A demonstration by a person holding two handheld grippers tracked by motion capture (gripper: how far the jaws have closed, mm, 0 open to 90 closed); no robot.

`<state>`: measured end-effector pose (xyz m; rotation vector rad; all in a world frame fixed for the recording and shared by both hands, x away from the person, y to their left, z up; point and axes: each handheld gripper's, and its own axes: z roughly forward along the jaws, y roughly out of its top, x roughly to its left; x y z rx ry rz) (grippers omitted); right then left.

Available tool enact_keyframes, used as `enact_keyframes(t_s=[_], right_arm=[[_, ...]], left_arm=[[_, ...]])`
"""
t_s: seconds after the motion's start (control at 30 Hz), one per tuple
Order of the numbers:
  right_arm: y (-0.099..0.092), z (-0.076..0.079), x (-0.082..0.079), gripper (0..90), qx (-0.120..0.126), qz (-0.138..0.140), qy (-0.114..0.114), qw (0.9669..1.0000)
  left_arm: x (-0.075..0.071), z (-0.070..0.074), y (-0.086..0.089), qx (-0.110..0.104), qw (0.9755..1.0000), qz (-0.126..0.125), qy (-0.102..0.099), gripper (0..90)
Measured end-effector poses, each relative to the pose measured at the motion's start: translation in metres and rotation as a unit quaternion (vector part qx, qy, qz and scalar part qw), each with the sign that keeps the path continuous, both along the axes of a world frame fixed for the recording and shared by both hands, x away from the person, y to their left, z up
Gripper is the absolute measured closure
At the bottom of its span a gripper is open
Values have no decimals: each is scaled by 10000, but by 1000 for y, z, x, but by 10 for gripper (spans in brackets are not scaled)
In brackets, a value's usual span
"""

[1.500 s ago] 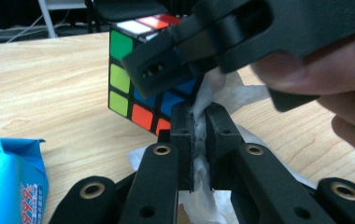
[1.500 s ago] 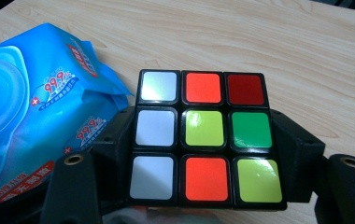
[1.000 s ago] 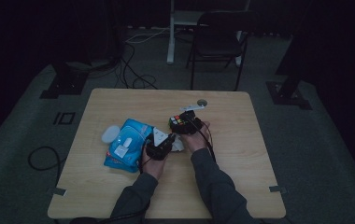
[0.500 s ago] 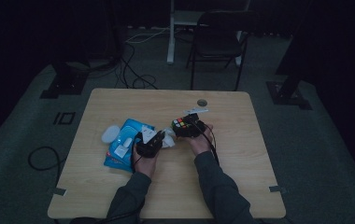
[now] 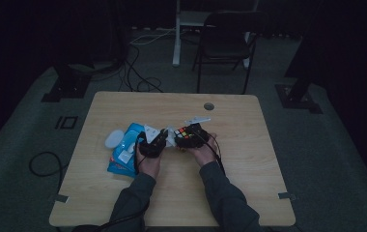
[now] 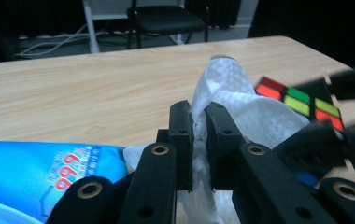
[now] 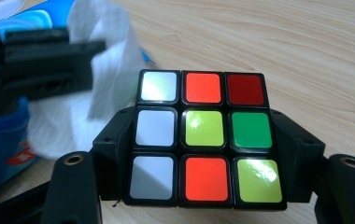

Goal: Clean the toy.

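My left gripper (image 6: pixel 198 140) is shut on a white wet wipe (image 6: pixel 241 100), pinched between its two black jaws. The wipe (image 7: pixel 101 56) hangs just left of a scrambled colour cube (image 7: pixel 203 137), which my right gripper (image 7: pixel 202 154) holds shut by its two sides above the table. In the high view the left gripper (image 5: pixel 158 140) and the right gripper (image 5: pixel 184 137) meet at the table's middle, with the cube (image 5: pixel 183 133) between the hands. From the left gripper view the cube (image 6: pixel 301 101) shows at the right, close to the wipe.
A blue pack of wet wipes (image 5: pixel 123 154) lies on the wooden table (image 5: pixel 249 159) left of the hands, with a small pale lid-like thing (image 5: pixel 114 139) beside it. A round hole (image 5: pixel 208 106) sits near the far edge. A chair (image 5: pixel 230 43) stands beyond the table.
The left gripper has carried the wipe to the right, up against the cube. The right gripper has held the cube almost in place.
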<state>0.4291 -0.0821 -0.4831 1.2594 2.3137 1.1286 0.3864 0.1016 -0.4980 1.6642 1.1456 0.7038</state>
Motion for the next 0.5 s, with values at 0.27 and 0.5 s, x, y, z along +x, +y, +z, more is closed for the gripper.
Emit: enact_keyframes(t_s=[0.27,0.5], right_arm=[[5,-2,-3,339,-75,154,34,9998],[7,0,-4,339,-44,185,15,9998]], left_arm=[[-1,7,6,-166,9990,366,-186,829],[-2,3,0,-298,9995,-20,-117,797]])
